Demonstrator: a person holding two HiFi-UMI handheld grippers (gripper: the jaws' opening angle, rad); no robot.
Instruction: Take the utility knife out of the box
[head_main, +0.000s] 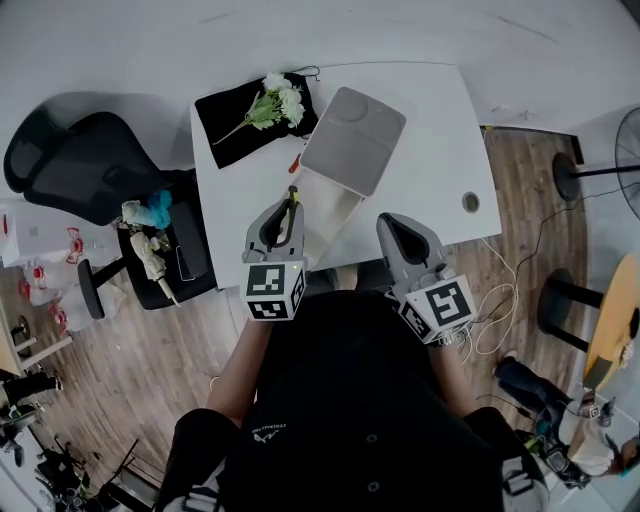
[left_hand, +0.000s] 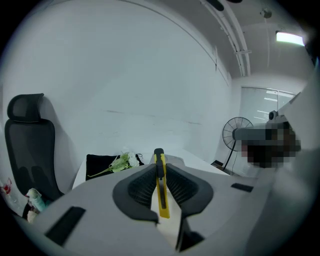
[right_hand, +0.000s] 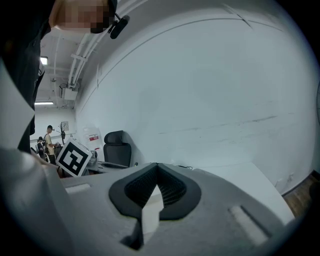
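Item: utility knife (left_hand: 161, 192), yellow body, black at its far end, slim and flat. Location: pinched between the jaws of the left tool (left_hand: 159, 165), which press on its flat sides. Its far end pokes out past the jaw tips and its near end runs back toward the tool's body. In the head view it hangs over the near end of the open grey box (head_main: 352, 140) on the white table (head_main: 430, 150). It appears lifted clear, though contact with the box rim cannot be ruled out. Right tool (right_hand: 156, 166): jaws pressed together at the tips, nothing between them, held at the table's near edge, right of the box. Handling, as judged: light, rigid, smooth hard plastic, likely to slip or pivot under a narrow pinch; whether the blade is retracted cannot be told. Best hold: across the flat sides at mid-length, clear of the blade end. Also on table, far left: black cloth (head_main: 225, 125) with white flowers (head_main: 283, 100).
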